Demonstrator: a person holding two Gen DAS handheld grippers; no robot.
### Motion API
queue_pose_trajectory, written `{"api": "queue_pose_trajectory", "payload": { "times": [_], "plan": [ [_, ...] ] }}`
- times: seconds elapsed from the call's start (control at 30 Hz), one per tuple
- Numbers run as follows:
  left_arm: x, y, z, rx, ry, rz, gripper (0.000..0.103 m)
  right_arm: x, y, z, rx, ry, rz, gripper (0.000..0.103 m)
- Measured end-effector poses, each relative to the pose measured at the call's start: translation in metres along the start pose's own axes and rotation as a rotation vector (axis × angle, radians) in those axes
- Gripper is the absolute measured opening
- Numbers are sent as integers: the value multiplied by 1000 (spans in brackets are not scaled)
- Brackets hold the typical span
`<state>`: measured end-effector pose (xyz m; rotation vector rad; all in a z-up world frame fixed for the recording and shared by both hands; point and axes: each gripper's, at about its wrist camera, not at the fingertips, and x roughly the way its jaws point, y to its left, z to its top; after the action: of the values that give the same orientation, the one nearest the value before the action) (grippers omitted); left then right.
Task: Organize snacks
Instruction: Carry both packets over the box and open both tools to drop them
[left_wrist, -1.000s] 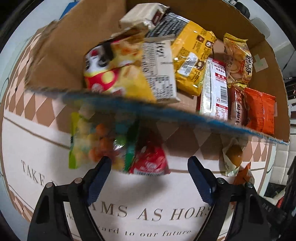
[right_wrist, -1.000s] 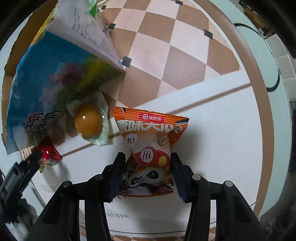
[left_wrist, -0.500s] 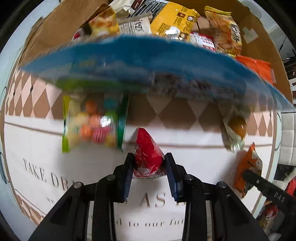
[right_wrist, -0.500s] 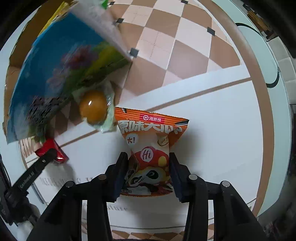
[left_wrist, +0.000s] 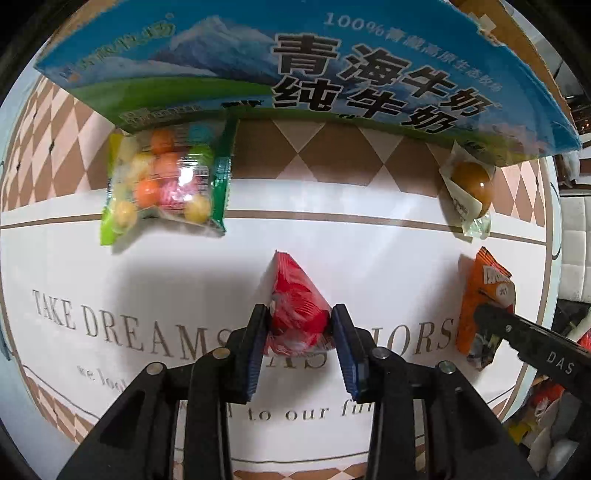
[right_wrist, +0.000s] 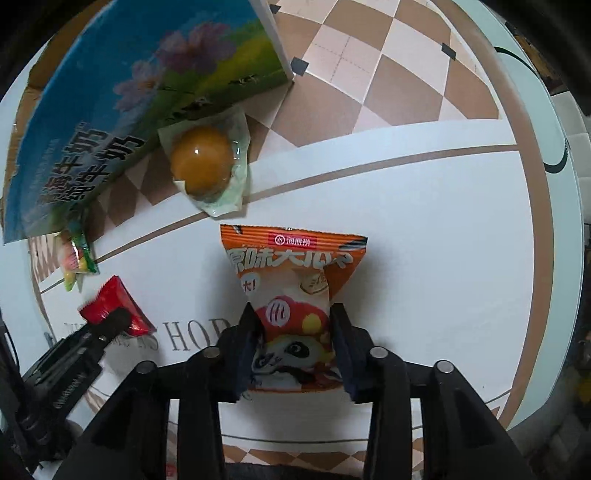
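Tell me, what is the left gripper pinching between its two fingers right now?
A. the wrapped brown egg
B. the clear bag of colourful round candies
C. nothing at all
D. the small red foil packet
D: in the left wrist view, the left gripper has its blue-padded fingers pressed against both sides of the small red foil packet.

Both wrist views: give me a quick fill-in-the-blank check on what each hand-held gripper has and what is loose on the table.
1. The left hand-held gripper is shut on the ____ packet.
2. The right hand-held gripper is shut on the ____ snack bag.
3. The wrapped egg lies partly under the milk ____.

Missing words: red; orange; box
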<state>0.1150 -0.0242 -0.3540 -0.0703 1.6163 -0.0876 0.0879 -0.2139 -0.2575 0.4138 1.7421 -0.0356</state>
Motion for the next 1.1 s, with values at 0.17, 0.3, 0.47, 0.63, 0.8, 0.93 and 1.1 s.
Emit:
{"api": "queue_pose_trajectory", "payload": {
  "times": [0.17, 0.3, 0.47, 0.63, 0.8, 0.93, 1.1],
  "plan": [
    [2, -6, 2, 18, 3, 12, 33, 7, 7, 2, -1, -4, -25, 44],
    [-4, -2, 7, 7, 1, -10, 32, 5, 15, -3, -31, -29, -31, 39],
    [-38, 11, 12, 6, -26, -41, 32, -13, 18, -14, -48, -49, 26, 37],
    [-87, 6, 14, 16, -79, -115, 32, -66, 34, -21, -94, -112, 127, 37],
    [-155, -3, 40, 34, -187, -195, 32, -134, 55, -4, -141, -207, 205, 37],
    [-193, -8, 82, 58, -251, -212, 32, -193, 63, 40, -186, -292, 208, 37],
    [-207, -7, 148, 91, -290, -156, 32, -229, 77, 101, -222, -377, 127, 37]
  ]
}}
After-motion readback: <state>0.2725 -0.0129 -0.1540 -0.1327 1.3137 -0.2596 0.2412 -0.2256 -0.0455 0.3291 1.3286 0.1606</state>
